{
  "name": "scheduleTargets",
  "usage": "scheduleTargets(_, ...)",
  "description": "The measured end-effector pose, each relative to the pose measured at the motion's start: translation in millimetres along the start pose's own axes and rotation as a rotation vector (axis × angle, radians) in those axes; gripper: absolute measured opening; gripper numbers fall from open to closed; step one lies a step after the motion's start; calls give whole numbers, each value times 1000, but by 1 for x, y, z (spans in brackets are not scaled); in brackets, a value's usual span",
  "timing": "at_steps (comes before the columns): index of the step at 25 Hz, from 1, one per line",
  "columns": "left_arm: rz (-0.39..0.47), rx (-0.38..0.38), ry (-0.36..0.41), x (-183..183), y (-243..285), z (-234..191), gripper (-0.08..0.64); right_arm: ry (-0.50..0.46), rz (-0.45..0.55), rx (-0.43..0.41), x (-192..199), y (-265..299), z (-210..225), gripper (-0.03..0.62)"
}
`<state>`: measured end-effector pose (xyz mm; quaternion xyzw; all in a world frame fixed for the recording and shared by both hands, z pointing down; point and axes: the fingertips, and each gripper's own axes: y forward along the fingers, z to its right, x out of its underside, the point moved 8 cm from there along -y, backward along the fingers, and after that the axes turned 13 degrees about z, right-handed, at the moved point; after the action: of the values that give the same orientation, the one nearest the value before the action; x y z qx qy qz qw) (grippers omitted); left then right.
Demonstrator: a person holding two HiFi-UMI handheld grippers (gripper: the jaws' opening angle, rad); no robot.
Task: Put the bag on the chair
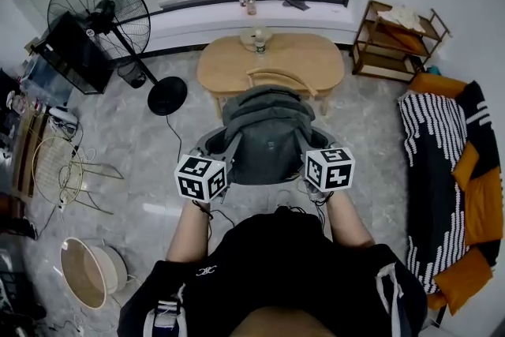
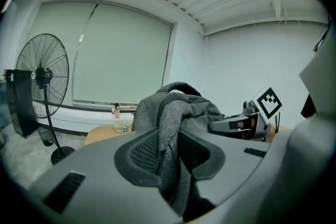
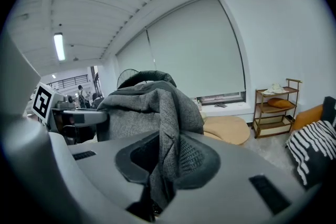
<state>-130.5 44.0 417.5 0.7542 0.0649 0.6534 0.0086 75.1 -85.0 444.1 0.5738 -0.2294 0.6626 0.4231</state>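
Note:
A grey backpack [image 1: 267, 134] hangs in the air in front of me, held from both sides. My left gripper [image 1: 226, 151] is shut on a fold of the bag's fabric [image 2: 169, 155] at its left edge. On the bag's right edge my right gripper [image 1: 306, 146] is shut on a fold of the same cloth [image 3: 161, 155]. Just beyond the bag a wooden chair [image 1: 281, 80] stands tucked at the oval wooden table [image 1: 323, 59]; only its curved backrest shows, the seat is hidden by the bag.
A black standing fan [image 1: 102, 18] is at the far left. A wooden shelf [image 1: 397, 39] stands at the back right, a sofa with a striped blanket [image 1: 442, 170] along the right. A wire chair [image 1: 69, 170] and a round basket [image 1: 87, 272] sit at the left.

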Motion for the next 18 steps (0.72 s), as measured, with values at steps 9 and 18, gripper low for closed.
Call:
scheduleTargets(9, -80, -26, -21, -3, 128, -20, 106, 25, -39, -4, -27, 82, 101, 81)
scheduleTargets(18, -97, -49, -61, 5, 180, -46, 107, 33, -78, -3, -28, 128, 134, 81)
